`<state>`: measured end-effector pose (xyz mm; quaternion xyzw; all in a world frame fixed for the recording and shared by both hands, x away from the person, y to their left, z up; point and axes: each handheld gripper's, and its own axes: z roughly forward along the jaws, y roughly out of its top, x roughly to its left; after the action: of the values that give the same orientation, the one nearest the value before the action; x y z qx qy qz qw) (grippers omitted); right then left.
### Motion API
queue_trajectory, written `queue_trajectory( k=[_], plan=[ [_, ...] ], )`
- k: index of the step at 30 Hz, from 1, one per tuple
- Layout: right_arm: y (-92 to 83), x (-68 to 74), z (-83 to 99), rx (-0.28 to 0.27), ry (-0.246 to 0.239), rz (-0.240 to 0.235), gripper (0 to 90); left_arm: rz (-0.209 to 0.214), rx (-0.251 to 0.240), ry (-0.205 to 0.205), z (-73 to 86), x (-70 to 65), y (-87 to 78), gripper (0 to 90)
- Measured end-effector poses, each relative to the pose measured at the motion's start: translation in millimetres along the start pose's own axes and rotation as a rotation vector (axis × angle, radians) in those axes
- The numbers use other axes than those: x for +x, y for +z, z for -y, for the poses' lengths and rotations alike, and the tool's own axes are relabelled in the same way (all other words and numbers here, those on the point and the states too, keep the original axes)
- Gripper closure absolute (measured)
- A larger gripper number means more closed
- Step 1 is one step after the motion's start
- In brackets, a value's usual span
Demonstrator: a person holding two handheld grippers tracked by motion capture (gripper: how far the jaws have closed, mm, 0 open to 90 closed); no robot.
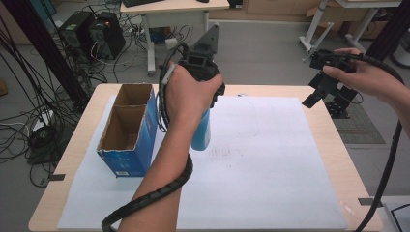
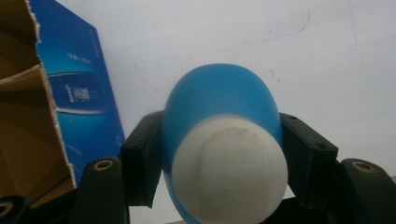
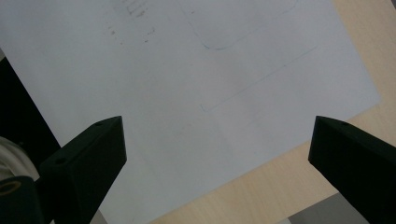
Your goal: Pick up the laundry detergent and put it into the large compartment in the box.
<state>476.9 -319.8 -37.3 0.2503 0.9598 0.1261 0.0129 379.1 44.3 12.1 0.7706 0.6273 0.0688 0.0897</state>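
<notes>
Blue bottle (image 2: pixel 219 121), white-capped: pinched between your left gripper's (image 1: pixel 203 65) fingers (image 2: pixel 140 158), lifted above the white sheet (image 1: pixel 270 159) beside the open blue carton (image 1: pixel 128 130). Your right gripper (image 3: pixel 215 154): fingers spread wide, empty, over the table's (image 1: pixel 333 130) right edge.

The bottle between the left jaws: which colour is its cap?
White cap, blue body; clearest in left gripper view.

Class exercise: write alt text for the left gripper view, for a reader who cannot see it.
A blue bottle with a white cap is clamped between two black fingers, seen end-on. A torn-open blue cardboard box stands at left on white paper.
</notes>
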Motion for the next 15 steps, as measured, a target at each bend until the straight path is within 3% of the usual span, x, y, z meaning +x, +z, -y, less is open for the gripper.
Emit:
queue_trajectory(
  k=[8, 11, 15],
  plan=[
    [1.1, 0.3, -2.6, 0.005, 0.002, -0.003, 4.5, -0.006, -0.03, -0.01, 4.0, 12.7, -28.6, 38.0],
    [1.8, -0.3, -3.4, 0.004, 0.0, -0.003, 4.5, 0.005, -0.052, -0.03, 6.8, 25.8, -44.4, 38.0],
    [1.8, -0.5, -2.6, 0.009, 0.004, -0.001, 4.5, -0.007, -0.068, -0.045, 8.8, 33.5, -60.2, 38.0]
  ],
)
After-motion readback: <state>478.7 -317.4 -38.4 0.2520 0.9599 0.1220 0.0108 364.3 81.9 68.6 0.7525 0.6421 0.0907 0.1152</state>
